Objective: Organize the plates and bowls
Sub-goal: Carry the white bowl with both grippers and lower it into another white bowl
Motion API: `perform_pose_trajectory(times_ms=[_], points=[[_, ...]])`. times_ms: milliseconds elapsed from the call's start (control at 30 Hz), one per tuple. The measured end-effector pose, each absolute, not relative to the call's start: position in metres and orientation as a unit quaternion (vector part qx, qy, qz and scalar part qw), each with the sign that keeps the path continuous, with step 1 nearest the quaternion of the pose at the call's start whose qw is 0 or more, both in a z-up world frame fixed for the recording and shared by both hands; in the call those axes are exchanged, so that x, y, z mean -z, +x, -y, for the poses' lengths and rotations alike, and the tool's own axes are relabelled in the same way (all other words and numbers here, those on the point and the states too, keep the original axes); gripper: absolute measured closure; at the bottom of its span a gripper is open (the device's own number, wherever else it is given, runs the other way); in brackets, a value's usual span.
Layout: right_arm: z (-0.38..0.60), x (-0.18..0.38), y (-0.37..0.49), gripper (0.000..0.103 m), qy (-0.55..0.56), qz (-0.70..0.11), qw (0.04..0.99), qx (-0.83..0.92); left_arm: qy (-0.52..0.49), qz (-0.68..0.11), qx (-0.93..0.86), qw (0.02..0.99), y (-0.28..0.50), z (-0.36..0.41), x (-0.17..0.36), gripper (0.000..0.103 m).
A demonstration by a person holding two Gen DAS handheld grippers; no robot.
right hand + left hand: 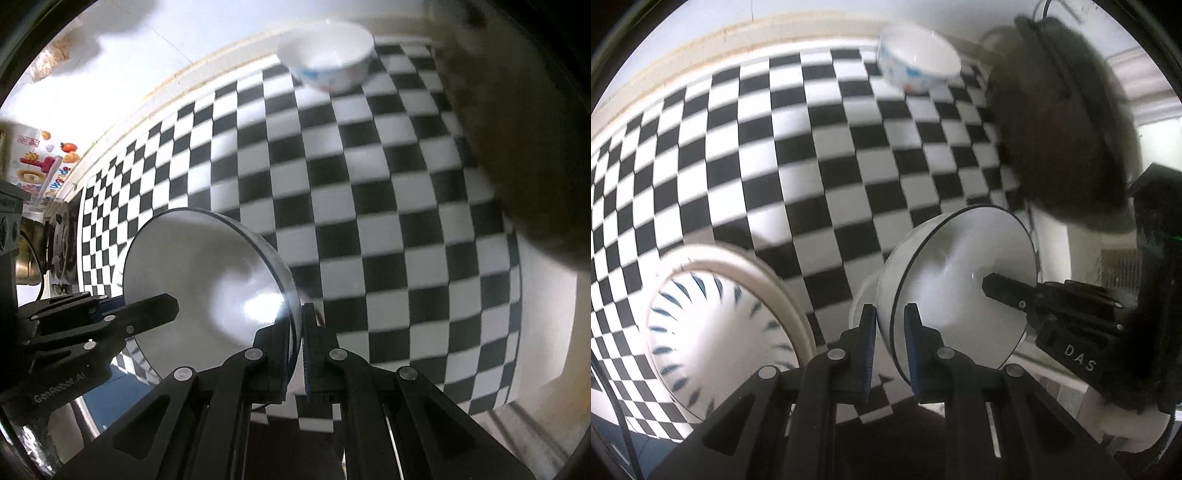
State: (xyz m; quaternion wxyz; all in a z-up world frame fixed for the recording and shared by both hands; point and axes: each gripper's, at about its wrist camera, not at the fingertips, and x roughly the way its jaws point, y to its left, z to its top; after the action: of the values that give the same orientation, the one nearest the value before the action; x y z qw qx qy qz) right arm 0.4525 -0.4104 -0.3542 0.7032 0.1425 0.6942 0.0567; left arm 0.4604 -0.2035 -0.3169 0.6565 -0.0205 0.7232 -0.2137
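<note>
the left gripper [890, 317] is clamped on the near rim of a white bowl with a thin dark rim line [956, 280], one pad inside the wall and one outside. the bowl sits at lower centre-right of the left wrist view, lifted and tilted above the checkered tablecloth [798, 155]. the right gripper [295, 339] pinches the opposite rim, with the bowl at lower left of its own view. a patterned plate with blue dashes [713, 332] lies at lower left of the left view. a smaller bowl with coloured marks [916, 66] stands at top centre, near the cloth's far edge. a dark, blurred shape [1060, 122] at upper right may be a person's hair.
</note>
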Motion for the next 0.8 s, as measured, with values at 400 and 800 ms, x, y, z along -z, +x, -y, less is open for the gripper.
perform_pose_trajectory(times_ms=[400,800], points=[[0.405,0.403,0.417,0.095,0.139,-0.725,0.672,-0.051,0.010,-0.753,0.200,0.626,0.436,0.209,0.360,0.090],[0.398,0.408,0.422,0.094,0.128,-0.732,0.667,-0.057,0.019,-0.754,0.184,0.631,0.436,0.214,0.366,0.090]])
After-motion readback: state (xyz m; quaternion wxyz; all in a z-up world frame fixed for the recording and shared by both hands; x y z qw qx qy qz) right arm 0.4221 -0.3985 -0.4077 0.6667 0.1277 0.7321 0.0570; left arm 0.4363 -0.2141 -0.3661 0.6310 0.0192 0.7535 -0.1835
